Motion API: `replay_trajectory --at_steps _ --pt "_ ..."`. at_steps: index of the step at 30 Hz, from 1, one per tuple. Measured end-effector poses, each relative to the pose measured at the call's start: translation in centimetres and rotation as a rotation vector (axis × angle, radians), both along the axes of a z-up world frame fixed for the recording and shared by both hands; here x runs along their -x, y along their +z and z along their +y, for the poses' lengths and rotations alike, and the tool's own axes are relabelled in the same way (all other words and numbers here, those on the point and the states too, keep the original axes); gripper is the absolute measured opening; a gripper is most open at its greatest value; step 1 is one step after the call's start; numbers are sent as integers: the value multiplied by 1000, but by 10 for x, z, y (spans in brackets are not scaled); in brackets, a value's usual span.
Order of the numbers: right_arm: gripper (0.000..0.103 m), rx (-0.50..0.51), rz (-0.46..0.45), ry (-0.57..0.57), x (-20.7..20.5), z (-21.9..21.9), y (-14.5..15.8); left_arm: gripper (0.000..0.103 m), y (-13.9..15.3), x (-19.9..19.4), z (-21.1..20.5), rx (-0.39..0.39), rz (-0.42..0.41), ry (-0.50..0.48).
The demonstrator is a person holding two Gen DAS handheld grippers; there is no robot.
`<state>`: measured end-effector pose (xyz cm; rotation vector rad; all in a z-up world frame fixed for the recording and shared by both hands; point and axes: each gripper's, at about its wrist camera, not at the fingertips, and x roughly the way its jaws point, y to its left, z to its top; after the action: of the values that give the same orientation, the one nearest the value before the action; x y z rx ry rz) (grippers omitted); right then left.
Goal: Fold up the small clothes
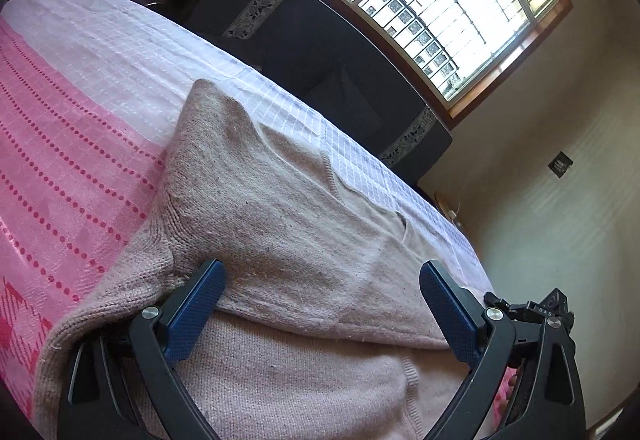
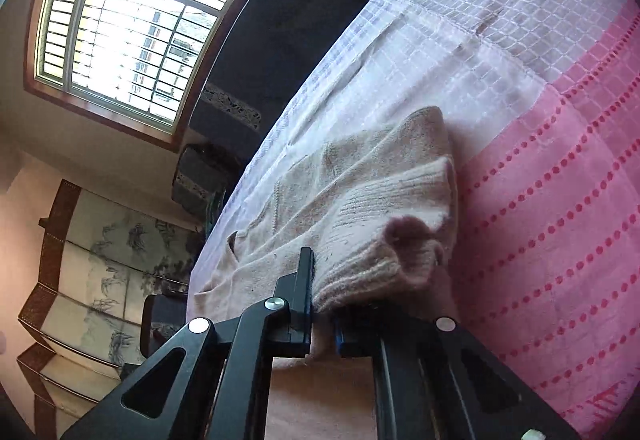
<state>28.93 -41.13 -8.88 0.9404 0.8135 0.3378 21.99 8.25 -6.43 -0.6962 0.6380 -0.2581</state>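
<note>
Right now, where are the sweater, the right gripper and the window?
sweater (image 1: 280, 207), left wrist view, folded top layer.
right gripper (image 2: 320, 304), right wrist view, between its fingertips.
window (image 2: 120, 27), right wrist view, barred panes.

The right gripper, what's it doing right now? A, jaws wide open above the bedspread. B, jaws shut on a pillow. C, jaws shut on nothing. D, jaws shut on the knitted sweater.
D: in the right wrist view the right gripper has its jaws pinched together on a bunched edge of the beige sweater, which lies on the pink and white bedspread.
</note>
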Motion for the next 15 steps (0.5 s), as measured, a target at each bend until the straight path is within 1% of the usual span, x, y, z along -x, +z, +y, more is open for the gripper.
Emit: replay_trajectory --at_steps 1,2,3,4,5,7,8,9,10,12,15 --pt "9 -63 -53 15 -3 2 11 90 -2 1 7 25 -7 36" --pt "9 -169 -148 30 -3 1 25 87 -4 2 13 50 -13 60" --pt "8 -214 -232 33 0 1 39 85 -5 3 16 57 -14 79" --pt "8 -177 -269 15 3 0 49 85 -6 2 16 55 -11 84" --pt "8 -135 -257 -5 3 -2 45 85 -6 2 14 44 -7 85" --pt "8 -65 -112 -13 -4 -4 9 85 -7 0 12 33 1 85" --pt "8 -42 -54 -26 -4 -8 -9 85 -7 0 12 35 0 85" --pt "8 -45 -28 -40 -3 -13 -22 85 -7 -1 12 35 1 85" --pt "8 -62 -26 -51 0 -19 -29 85 -7 -2 11 31 3 85" --pt "10 -80 -35 -49 1 -20 -31 85 -7 -3 10 27 6 86" --pt "12 -39 -29 -23 -3 -15 -26 85 -7 -5 10 26 7 85"
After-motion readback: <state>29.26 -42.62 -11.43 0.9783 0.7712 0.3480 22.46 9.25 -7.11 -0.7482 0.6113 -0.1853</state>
